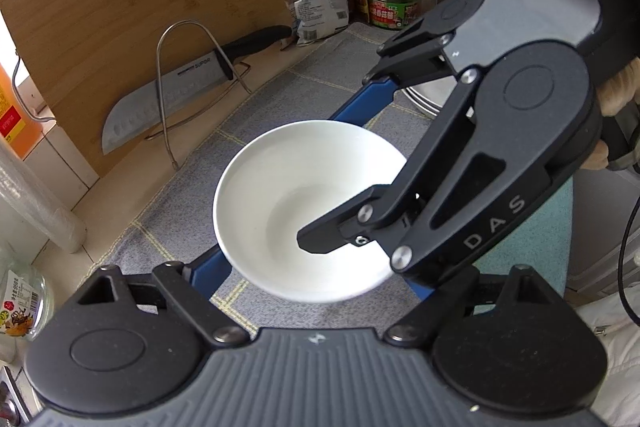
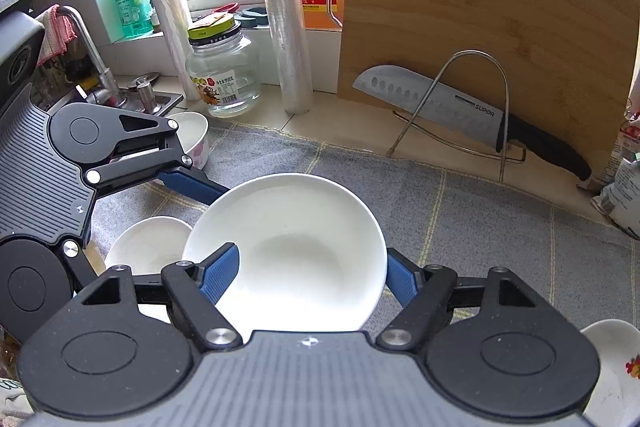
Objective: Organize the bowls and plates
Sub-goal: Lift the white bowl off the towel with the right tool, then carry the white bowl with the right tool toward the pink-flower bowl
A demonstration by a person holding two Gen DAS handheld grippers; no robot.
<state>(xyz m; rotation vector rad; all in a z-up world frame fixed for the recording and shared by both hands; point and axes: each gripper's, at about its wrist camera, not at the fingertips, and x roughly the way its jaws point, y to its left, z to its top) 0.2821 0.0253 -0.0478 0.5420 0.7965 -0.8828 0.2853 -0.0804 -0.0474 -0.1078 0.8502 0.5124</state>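
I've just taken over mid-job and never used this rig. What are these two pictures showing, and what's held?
No robot arm here: a person holds a two-fingered gripper in each hand, each with a camera looking along its fingers. One picture looks from the left gripper, the other from the right gripper. Both sets of jaws appear to grip the same white bowl above a grey cloth. A second white bowl and a pink-patterned bowl sit nearby; a knife stands in front of a cutting board.
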